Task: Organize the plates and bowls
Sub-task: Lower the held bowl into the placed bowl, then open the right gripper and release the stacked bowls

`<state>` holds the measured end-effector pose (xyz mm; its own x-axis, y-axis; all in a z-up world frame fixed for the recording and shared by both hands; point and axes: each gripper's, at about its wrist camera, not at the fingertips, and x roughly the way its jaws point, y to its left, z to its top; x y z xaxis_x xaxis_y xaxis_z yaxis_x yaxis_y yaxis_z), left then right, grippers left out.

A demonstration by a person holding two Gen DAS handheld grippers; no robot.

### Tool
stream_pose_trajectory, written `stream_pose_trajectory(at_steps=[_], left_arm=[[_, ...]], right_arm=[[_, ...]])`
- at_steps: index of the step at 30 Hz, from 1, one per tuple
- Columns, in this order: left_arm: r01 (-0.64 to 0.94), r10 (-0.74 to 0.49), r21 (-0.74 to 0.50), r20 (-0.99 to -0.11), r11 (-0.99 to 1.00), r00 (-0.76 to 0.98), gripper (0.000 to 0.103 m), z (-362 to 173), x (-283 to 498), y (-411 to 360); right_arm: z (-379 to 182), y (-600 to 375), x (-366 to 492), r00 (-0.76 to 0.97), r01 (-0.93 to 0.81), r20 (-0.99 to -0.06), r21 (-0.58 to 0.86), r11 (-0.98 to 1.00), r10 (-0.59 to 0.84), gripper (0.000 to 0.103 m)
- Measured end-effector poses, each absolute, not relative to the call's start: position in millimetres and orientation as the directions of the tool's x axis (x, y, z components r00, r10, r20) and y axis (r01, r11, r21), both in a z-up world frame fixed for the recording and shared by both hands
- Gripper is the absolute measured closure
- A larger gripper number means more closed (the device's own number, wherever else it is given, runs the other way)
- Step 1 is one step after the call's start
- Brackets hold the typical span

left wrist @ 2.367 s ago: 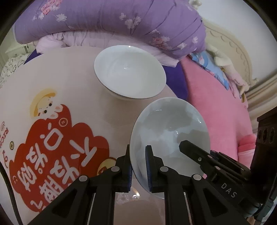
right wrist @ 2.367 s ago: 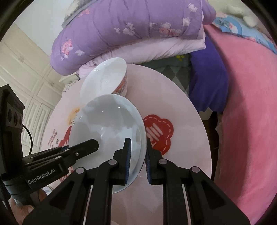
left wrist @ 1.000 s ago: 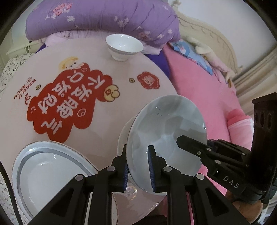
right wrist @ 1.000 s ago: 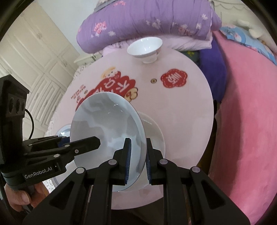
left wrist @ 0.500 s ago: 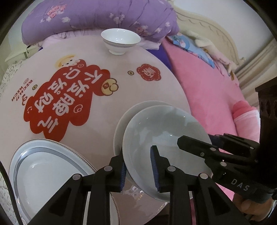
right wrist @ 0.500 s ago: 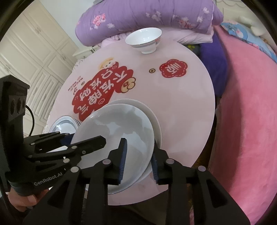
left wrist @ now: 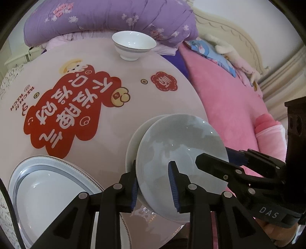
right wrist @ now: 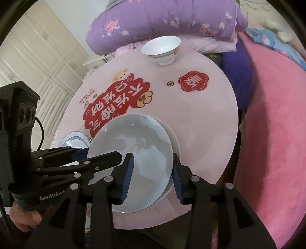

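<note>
A round pink table [left wrist: 107, 122], printed with a large red cartoon design, is set against a bed heaped with a purple floral quilt [left wrist: 114, 17] and a pink blanket [left wrist: 229, 99]; cream cupboard doors [right wrist: 34, 63] are seen in the right wrist view.

At the near edge of the table a pale grey-blue plate [left wrist: 181, 153] is found, glossy, plain and shallow, with window light mirrored in its well. It is laid face up on a white plate [left wrist: 133, 145], slightly off centre, so that a crescent of the white rim is left showing on one side. Being round, it has no long axis; whether it lies quite level cannot be told.

The left gripper [left wrist: 154, 183] is placed astride the near left rim of the grey-blue plate and its jaws are opening: the rim is between them, the inner pad stands clear above the well, and the outer pad is just beside the edge. The right gripper [right wrist: 152, 178] is placed astride the opposite rim, and its jaws are likewise opening, with the rim between them and neither pad pressed on it.

A white bowl [left wrist: 133, 45] with a grey band is set upright at the far edge of the table, and nothing is held in it. A larger white plate [left wrist: 49, 193] with a grey patterned border is set at the near left edge, also bare.
</note>
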<state>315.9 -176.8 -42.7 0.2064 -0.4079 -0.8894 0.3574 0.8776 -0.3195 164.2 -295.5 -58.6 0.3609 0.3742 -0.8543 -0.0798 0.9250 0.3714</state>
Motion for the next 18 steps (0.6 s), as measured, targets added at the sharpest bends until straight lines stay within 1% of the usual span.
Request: stream_pose_trajectory(at_steps=[3, 5, 7, 8, 9, 10, 11, 12, 13, 14, 15, 16, 17, 18], left_arm=[[0.354, -0.418, -0.332, -0.887, 0.874, 0.198, 0.072, -42.0, 318.3, -177.5], [0.354, -0.425, -0.338, -0.883, 0.872, 0.201, 0.064, -39.7, 319.4, -179.0], [0.357, -0.421, -0.330, -0.881, 0.874, 0.216, 0.062, -35.9, 319.8, -179.6], [0.361, -0.423, -0.330, -0.880, 0.872, 0.216, 0.057, -34.0, 320.6, -179.8], [0.364, -0.424, -0.330, -0.880, 0.871, 0.215, 0.055, -33.2, 320.9, -179.9], [0.366, -0.424, -0.329, -0.879, 0.871, 0.220, 0.053, -31.6, 322.0, -179.3], [0.365, -0.417, -0.319, -0.879, 0.875, 0.231, 0.047, -29.9, 322.9, -178.7], [0.360, -0.402, -0.302, -0.882, 0.883, 0.247, 0.042, -28.0, 323.3, -176.9], [0.353, -0.390, -0.288, -0.882, 0.890, 0.263, 0.032, -26.0, 323.6, -174.7], [0.342, -0.391, -0.289, -0.877, 0.894, 0.280, 0.022, -23.6, 326.5, -170.2], [0.337, -0.396, -0.295, -0.873, 0.894, 0.285, 0.017, -22.2, 326.6, -167.5], [0.328, -0.403, -0.304, -0.867, 0.894, 0.294, 0.008, -19.9, 327.8, -163.6], [0.318, -0.401, -0.303, -0.861, 0.898, 0.312, 0.005, -17.0, 329.7, -160.0], [0.315, -0.399, -0.299, -0.858, 0.901, 0.325, 0.004, -15.2, 330.6, -157.9]], right_arm=[[-57.2, -295.9, 163.1, 0.372, -0.082, -0.849, 0.373, 0.924, 0.376, 0.060], [-54.1, -297.4, 162.2, 0.391, -0.081, -0.842, 0.371, 0.925, 0.372, 0.057], [-49.0, -299.4, 161.9, 0.415, -0.081, -0.839, 0.352, 0.932, 0.353, 0.049], [-47.7, -301.3, 162.1, 0.419, -0.080, -0.836, 0.354, 0.932, 0.353, 0.048], [-46.8, -303.9, 162.8, 0.423, -0.075, -0.833, 0.361, 0.929, 0.358, 0.048], [-45.9, -306.4, 163.7, 0.427, -0.071, -0.830, 0.365, 0.928, 0.359, 0.044], [-45.0, -308.3, 164.4, 0.434, -0.069, -0.827, 0.363, 0.929, 0.356, 0.041], [-44.2, -311.2, 165.1, 0.444, -0.062, -0.824, 0.363, 0.930, 0.351, 0.035], [-43.5, -313.8, 165.4, 0.451, -0.054, -0.821, 0.366, 0.929, 0.350, 0.026], [-43.0, -318.2, 166.4, 0.460, -0.042, -0.816, 0.374, 0.926, 0.351, 0.020], [-42.7, -322.9, 167.9, 0.472, -0.031, -0.808, 0.384, 0.923, 0.352, 0.006], [-42.3, -326.1, 169.5, 0.480, -0.023, -0.803, 0.391, 0.920, 0.353, 0.000], [-43.0, -329.8, 172.1, 0.486, -0.013, -0.799, 0.399, 0.917, 0.354, 0.000], [-43.5, -331.4, 174.2, 0.487, -0.006, -0.798, 0.402, 0.915, 0.354, 0.000]])
